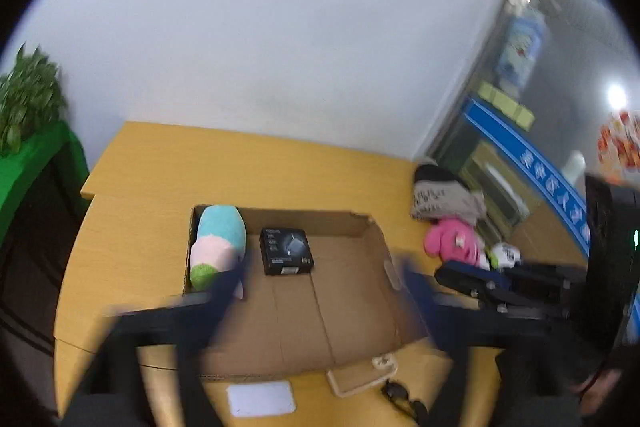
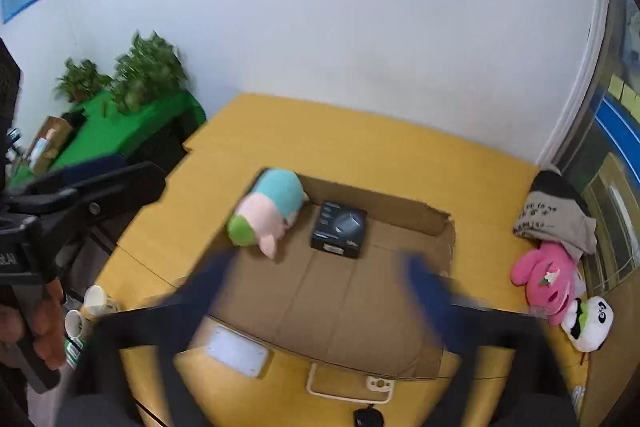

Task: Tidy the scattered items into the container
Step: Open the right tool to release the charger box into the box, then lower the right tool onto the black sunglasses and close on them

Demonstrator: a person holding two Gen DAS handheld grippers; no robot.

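An open shallow cardboard box (image 1: 344, 311) (image 2: 360, 307) lies on the yellow table. Inside it lie a pastel blue-pink-green plush (image 1: 216, 245) (image 2: 268, 213) at the left and a small black box (image 1: 286, 251) (image 2: 339, 229) near the back. A pink plush (image 1: 450, 241) (image 2: 546, 281), a white-green-black panda plush (image 1: 505, 254) (image 2: 588, 323) and a folded grey-black garment (image 1: 444, 197) (image 2: 556, 215) lie on the table right of the box. My left gripper (image 1: 320, 275) and right gripper (image 2: 320, 267) hover open and empty over the box. The right gripper also shows in the left wrist view (image 1: 500, 283).
A white flat device (image 1: 260, 399) (image 2: 236, 349), a cream handle-like frame (image 2: 348, 385) and a black object (image 2: 368, 417) lie by the table's front edge. Paper cups (image 2: 94, 301) stand at the left edge. A green-covered stand with plants (image 2: 132, 111) is at the left.
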